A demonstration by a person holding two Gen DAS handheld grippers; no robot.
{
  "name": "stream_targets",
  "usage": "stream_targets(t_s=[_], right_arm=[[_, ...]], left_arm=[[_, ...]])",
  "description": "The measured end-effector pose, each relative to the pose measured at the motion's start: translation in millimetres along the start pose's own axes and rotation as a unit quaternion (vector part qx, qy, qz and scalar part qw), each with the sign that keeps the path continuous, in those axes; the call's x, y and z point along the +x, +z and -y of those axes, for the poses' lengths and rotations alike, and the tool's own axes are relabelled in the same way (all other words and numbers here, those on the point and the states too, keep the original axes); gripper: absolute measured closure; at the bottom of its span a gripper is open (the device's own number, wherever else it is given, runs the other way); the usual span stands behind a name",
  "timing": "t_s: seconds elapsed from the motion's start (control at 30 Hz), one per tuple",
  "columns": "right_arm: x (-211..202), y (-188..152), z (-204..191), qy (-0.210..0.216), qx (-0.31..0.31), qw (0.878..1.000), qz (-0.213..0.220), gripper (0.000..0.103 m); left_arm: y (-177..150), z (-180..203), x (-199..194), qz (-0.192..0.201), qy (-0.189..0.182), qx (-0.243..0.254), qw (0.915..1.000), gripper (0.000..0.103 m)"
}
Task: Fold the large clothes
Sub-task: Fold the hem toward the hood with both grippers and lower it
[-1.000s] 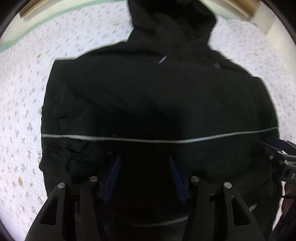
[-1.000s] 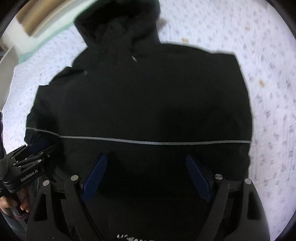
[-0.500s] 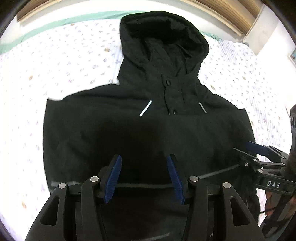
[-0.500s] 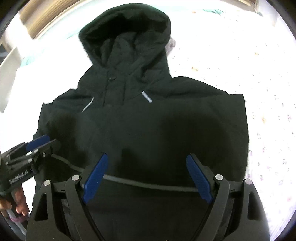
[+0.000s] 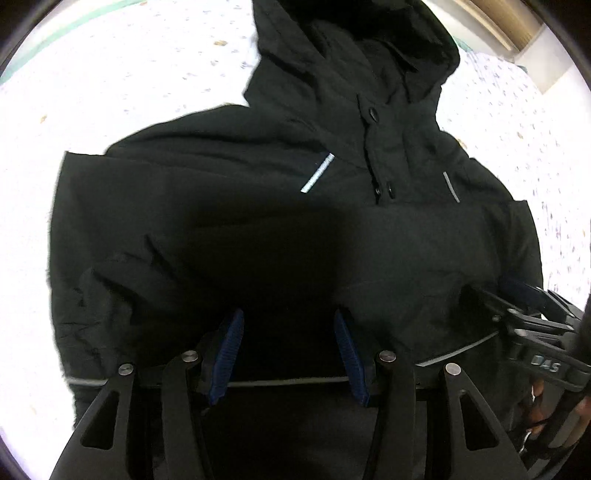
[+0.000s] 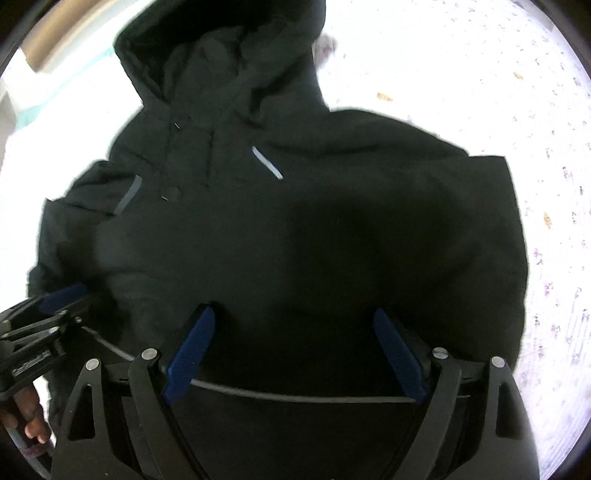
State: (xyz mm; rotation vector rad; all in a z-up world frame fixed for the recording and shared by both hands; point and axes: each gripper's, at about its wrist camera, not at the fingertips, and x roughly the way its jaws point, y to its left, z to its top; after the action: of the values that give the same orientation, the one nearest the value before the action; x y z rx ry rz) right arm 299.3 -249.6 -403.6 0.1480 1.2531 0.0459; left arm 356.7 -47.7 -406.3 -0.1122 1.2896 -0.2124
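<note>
A black hooded jacket [image 5: 258, 221] lies front up on the bed, its hood [image 5: 354, 48] at the far end and a thin reflective stripe [image 5: 288, 381] across its lower part. My left gripper [image 5: 287, 317] hangs open over the jacket's lower middle, with only dark cloth seen beneath its blue pads [image 5: 227, 354]. In the right wrist view the jacket [image 6: 332, 229] fills the frame. My right gripper [image 6: 291, 314] stands wide open above it, with nothing gripped. Each gripper shows at the edge of the other's view: the right gripper [image 5: 535, 332] and the left gripper [image 6: 44, 321].
A white bedsheet with small flowers [image 5: 129, 74] [image 6: 480, 74] surrounds the jacket on both sides. A green band [image 5: 55, 44] runs along the bed's far left edge. A wooden headboard or wall panel [image 5: 509, 26] stands behind the hood. A person's fingers [image 6: 33, 424] hold the left gripper's handle.
Both grippers have moved along the jacket toward the hood. The reflective stripe has slid from above the pads to below them, and the collar buttons have come into view. Both stay open.
</note>
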Motion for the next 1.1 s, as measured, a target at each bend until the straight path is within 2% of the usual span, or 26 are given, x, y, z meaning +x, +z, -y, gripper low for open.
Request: stream_targets(t_s=[0.1,0.23,0.3,0.37,0.47,0.57,0.67,0.77,0.87,0.9,0.97,1.0,1.03,1.07,1.1], right_arm=[[-32.8,3.8,7.1,0.003,0.001,0.999,0.032,0.014],[-104.7,21.5,23.2,-0.01,0.003,0.994,0.113,0.014],[-152.7,35.6,31.0,-0.014,0.006,0.986,0.169,0.014],[-198.8,57.6,39.3,-0.004,0.02,0.974,0.225,0.014],[-274.4,74.4,53.9,0.014,0.039,0.95,0.309,0.014],[-327.6,79.5,56.8,-0.021,0.026,0.931,0.363,0.014],[-367.4,77.8,65.8,-0.019,0.026,0.919,0.393,0.014],[-399.1,74.2,80.1,0.007,0.043,0.909,0.415,0.014],[-439.9,81.2,91.8,0.027,0.044,0.895,0.443,0.014],[-458.5,76.6,98.0,0.022,0.039,0.89,0.454,0.014],[-484.3,89.0,94.5,-0.007,0.019,0.878,0.478,0.014],[-488.1,95.6,90.4,-0.014,0.005,0.875,0.483,0.013],[-486.7,101.1,83.9,-0.019,-0.01,0.874,0.485,0.012],[-478.3,108.8,78.2,-0.022,-0.021,0.877,0.48,0.009],[-467.4,116.0,74.1,-0.019,-0.023,0.884,0.467,0.009]], left_arm=[[0.7,-2.6,-26.1,0.023,0.001,0.002,0.9997,0.051],[14.7,3.0,-80.1,0.074,0.015,0.022,0.9969,0.051],[26.5,10.2,-121.1,0.119,0.02,0.035,0.992,0.051],[37.6,15.5,-151.4,0.152,0.019,0.042,0.9872,0.051],[53.9,23.1,-200.3,0.204,0.012,0.058,0.9773,0.051],[55.6,33.1,-239.0,0.24,0.007,0.068,0.9683,0.051],[55.5,32.7,-269.2,0.268,0.006,0.066,0.9612,0.051],[47.0,25.2,-304.1,0.296,0.011,0.065,0.9528,0.051],[48.9,17.4,-343.0,0.336,0.031,0.062,0.9393,0.051],[50.8,15.0,-355.4,0.348,0.036,0.061,0.9348,0.051],[66.1,7.0,-380.1,0.382,0.029,0.034,0.923,0.051],[71.5,0.4,-387.0,0.39,0.013,0.015,0.9206,0.051],[82.0,-11.3,-387.2,0.391,-0.018,-0.011,0.9203,0.051],[88.2,-18.2,-383.6,0.385,-0.032,-0.027,0.9218,0.051],[99.4,-28.4,-367.7,0.369,-0.039,-0.048,0.9274,0.051]])
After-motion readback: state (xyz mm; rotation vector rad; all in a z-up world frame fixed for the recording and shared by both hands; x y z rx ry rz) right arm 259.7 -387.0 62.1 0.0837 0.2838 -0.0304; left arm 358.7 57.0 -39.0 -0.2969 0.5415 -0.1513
